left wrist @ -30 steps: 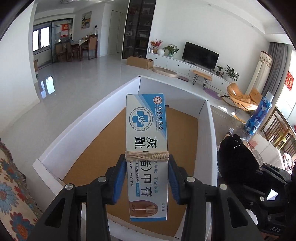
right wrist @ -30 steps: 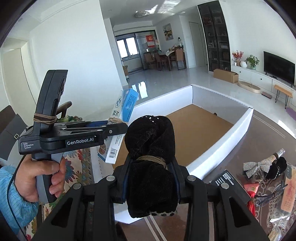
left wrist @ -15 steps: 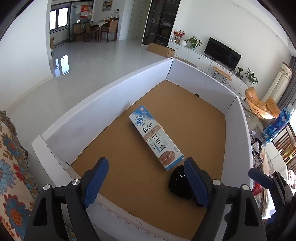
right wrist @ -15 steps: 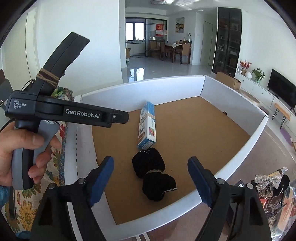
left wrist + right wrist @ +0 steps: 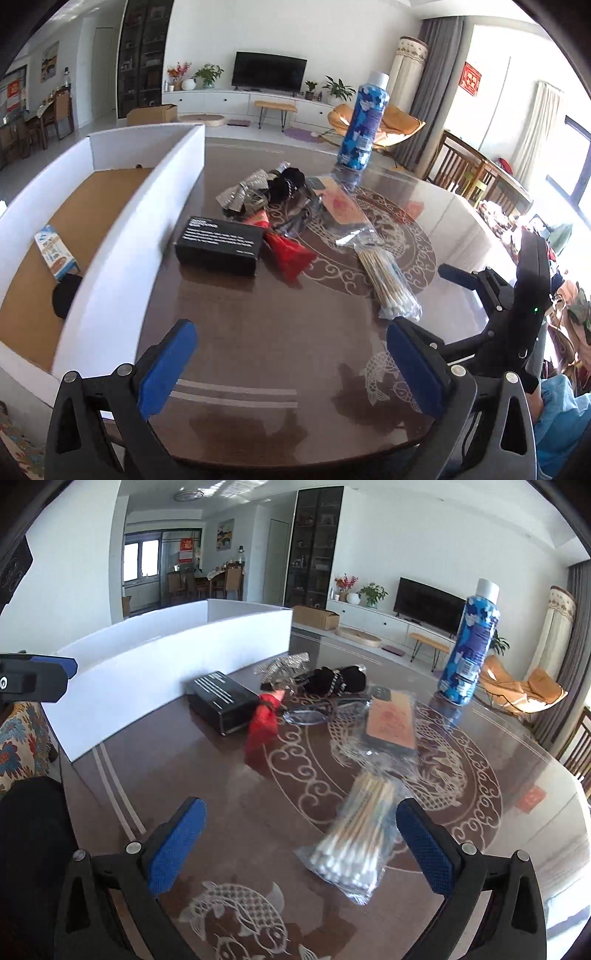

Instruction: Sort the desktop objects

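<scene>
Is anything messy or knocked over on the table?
Nothing is spilled. The blue bottle stands upright, but the small things lie in a jumble: a bag of cotton swabs, a red pouch and a black box.

- Black box (image 5: 218,244) lies flat just beside the white tray's wall (image 5: 155,206).
- Red pouch (image 5: 290,254) lies touching its right end.
- Bag of cotton swabs (image 5: 354,840) lies flat near the table's front edge.
- Blue bottle (image 5: 469,642) stands upright toward the far edge.
- Cream carton (image 5: 56,252) lies inside the tray.
</scene>
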Motion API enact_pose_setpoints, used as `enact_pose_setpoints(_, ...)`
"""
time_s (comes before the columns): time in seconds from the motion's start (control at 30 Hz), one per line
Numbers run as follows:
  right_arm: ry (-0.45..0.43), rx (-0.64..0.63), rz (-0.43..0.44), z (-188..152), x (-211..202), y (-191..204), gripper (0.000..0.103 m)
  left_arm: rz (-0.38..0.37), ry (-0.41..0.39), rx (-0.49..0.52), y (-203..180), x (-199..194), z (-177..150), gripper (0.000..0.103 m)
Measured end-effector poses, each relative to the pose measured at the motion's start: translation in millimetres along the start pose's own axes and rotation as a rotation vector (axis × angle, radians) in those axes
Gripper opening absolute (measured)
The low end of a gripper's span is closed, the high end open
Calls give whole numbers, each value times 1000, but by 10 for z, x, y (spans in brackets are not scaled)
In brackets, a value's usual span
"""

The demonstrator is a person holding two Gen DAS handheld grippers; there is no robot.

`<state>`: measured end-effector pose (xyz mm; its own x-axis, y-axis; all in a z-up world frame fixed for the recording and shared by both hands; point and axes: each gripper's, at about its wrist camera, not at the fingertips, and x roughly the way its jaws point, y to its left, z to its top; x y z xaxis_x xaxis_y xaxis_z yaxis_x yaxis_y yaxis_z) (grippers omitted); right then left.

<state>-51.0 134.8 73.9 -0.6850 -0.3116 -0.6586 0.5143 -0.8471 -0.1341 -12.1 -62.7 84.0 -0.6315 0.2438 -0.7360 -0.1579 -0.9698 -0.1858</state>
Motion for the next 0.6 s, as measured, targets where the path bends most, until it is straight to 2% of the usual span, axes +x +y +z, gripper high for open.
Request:
enact_pose_setpoints(0.1, 100, 28, -64, -330, -16, -413, 103, 6, 130, 27, -273, 628, -198, 103)
enact_pose_setpoints(0.17, 142, 49, -84, -440, 1, -642, 103, 33, 182, 50, -356, 937, -292, 103)
enact_pose_setpoints(0.2, 155, 66, -85, -499, -6, -716, 103, 89, 134, 102, -442, 968, -288, 103)
enact_pose_setpoints(0.23, 168, 86, -82, -529, 19, -794, 103, 115, 120, 145, -510, 1025, -279, 103)
enact_pose_setpoints(0.27, 183, 107, -80, -582, 14, -809, 103, 119, 142, 163, -543, 1089, -251, 103)
enact_pose_setpoints(0.37, 254, 170, -54, -639, 235, -921, 103, 129, 119, 144, -517, 1190, -122, 103)
enact_pose_setpoints(0.43, 250, 230, -26, -648, 292, -1013, 103, 146, 130, 121, -518, 1290, 16, 103)
enact_pose_setpoints(0.6, 245, 241, -44, -577, 404, -1044, 103, 135, 106, 138, -549, 1543, 322, 103)
